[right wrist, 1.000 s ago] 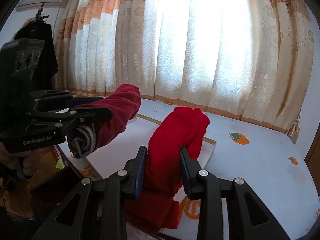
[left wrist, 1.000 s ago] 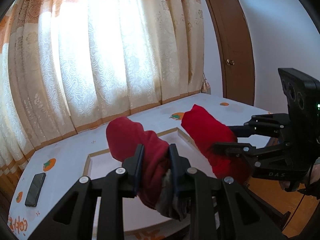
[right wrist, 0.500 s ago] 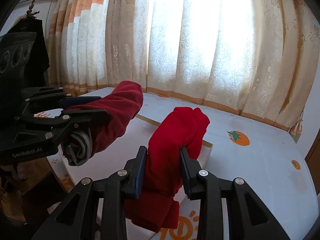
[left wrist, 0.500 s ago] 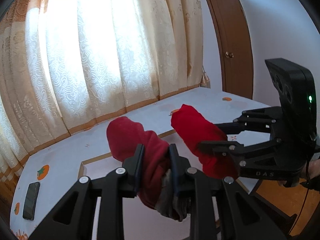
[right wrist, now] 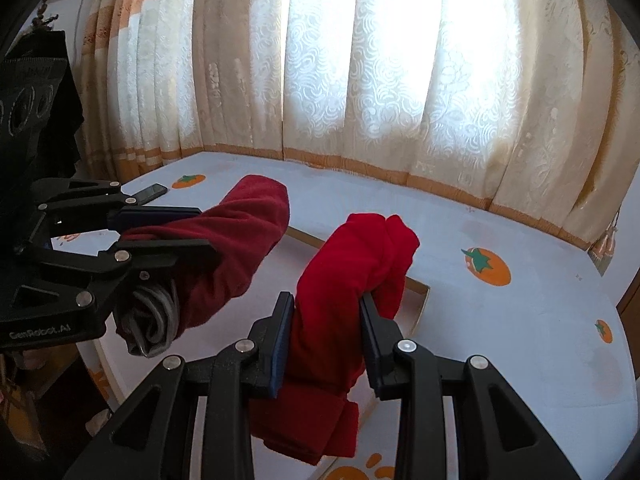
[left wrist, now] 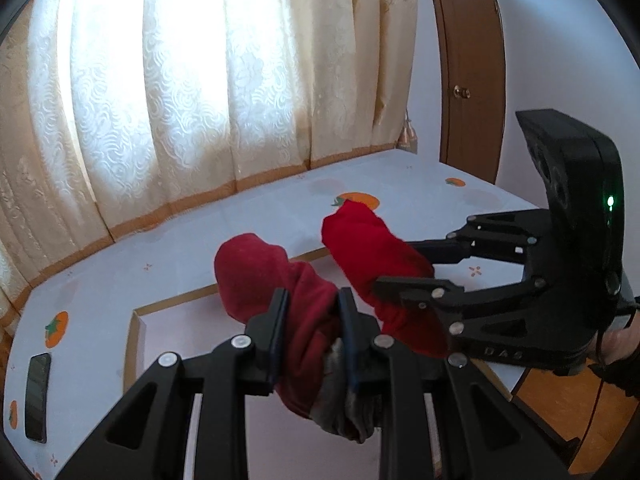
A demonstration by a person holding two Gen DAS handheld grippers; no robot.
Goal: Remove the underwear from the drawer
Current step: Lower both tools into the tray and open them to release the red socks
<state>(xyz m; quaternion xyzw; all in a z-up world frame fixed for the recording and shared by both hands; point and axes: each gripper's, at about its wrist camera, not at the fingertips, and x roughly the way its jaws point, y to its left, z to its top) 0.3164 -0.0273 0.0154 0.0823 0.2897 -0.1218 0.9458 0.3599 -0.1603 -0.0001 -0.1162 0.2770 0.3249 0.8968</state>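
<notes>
While both rolls hang in the air: the step in hand reads as carrying them away from wherever they were stored, toward a place to set them down.
Left gripper (left wrist: 310, 312): jaws pinching the dark red underwear roll (left wrist: 272, 280), a grey waistband end sticking out beneath the fingers at 6 o'clock.
Right gripper (right wrist: 326, 312): jaws pinching the bright red underwear roll (right wrist: 352, 276), folded layers hanging below the fingers.
Change: compared with a second ago, the bed (left wrist: 400, 184) lies lower in both wrist views and more curtain (right wrist: 360, 80) fills the top, so both hands appear raised and tipped; the two rolls have come nearer each other, side by side and not touching.
Meaning for the task: neither roll rests on anything, so I judge the lifting out as done and only the putting down as left.
Drawer: not visible in either view; whether more underwear remains in it cannot be told.
Shallow tray (left wrist: 136, 320): a flat white panel with a thin wooden rim lying on the bed below the rolls; what shows of its floor is bare, much of it hidden by the grippers.
Phone (left wrist: 38, 396): on the bed sheet at 8 o'clock in the left view, outside the tray.
Door (left wrist: 472, 60): at 1 o'clock, closed.
</notes>
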